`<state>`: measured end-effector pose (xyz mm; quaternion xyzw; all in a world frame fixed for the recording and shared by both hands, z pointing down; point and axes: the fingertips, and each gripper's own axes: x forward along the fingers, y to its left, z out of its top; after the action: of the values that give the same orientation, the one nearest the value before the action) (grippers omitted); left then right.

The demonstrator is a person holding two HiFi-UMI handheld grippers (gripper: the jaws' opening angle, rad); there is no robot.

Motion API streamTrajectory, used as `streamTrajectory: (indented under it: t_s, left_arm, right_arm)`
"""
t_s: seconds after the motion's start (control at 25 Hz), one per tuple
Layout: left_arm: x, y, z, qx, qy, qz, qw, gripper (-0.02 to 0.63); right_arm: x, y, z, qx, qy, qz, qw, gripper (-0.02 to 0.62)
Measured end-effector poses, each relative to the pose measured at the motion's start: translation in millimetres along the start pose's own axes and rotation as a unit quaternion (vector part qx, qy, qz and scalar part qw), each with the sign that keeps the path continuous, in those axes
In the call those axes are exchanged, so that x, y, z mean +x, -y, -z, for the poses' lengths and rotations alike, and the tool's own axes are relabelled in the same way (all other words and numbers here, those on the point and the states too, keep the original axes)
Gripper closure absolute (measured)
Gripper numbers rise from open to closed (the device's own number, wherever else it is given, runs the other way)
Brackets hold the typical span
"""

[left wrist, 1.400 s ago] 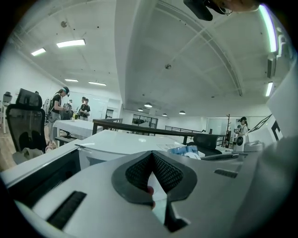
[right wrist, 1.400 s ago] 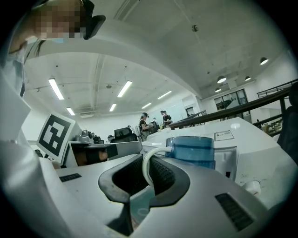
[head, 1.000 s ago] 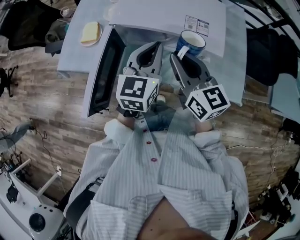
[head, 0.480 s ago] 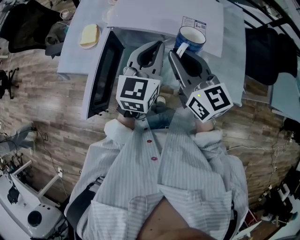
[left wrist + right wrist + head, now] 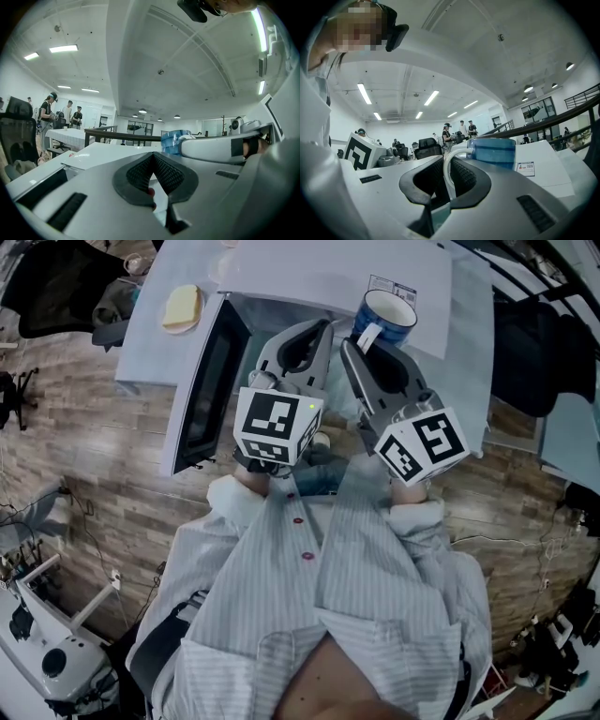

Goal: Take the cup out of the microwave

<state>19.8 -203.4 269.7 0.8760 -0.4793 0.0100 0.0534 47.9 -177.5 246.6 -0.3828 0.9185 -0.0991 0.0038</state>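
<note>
Cup (image 5: 384,315) is upright in the air, mouth up, at the front edge of the microwave (image 5: 319,273) and about level with its top. From the head view it looks clear of the cavity, though how far clear cannot be told. Its long axis runs straight up and down. The handle (image 5: 449,174) points back toward the person, away from the microwave.

That handle is the only grip. The right gripper (image 5: 367,338) reaches forward, roughly level, and its jaws pinch the thin white loop between the pads. The blue body (image 5: 492,152) stands free just beyond the tips. Holding it there keeps the jaws off the wide, round wall. It also lets the cup hang straight, so I judge anything inside would stay put as long as the wrist does not roll. The weight sits ahead of the pinch, so the cup could swing or tip on the loop if moved fast.

The left gripper (image 5: 317,334) is just beside the right one and points the same way. Its jaws are pressed together with nothing held. It touches neither the cup nor the door (image 5: 208,381), and I take it to be waiting, perhaps to close that door.

The door stands open to the left. The microwave sits on a pale table (image 5: 141,352), where the cup could be set down.
</note>
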Motion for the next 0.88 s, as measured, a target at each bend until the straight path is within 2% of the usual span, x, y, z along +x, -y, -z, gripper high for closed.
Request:
streamTrajectory:
  t_s: [0.88]
  left_arm:
    - [-7.6, -3.3, 3.0, 0.0, -0.003, -0.005, 1.0, 0.597]
  right_arm:
    - [0.8, -3.8, 8.9, 0.012, -0.006, -0.001, 1.0, 0.529]
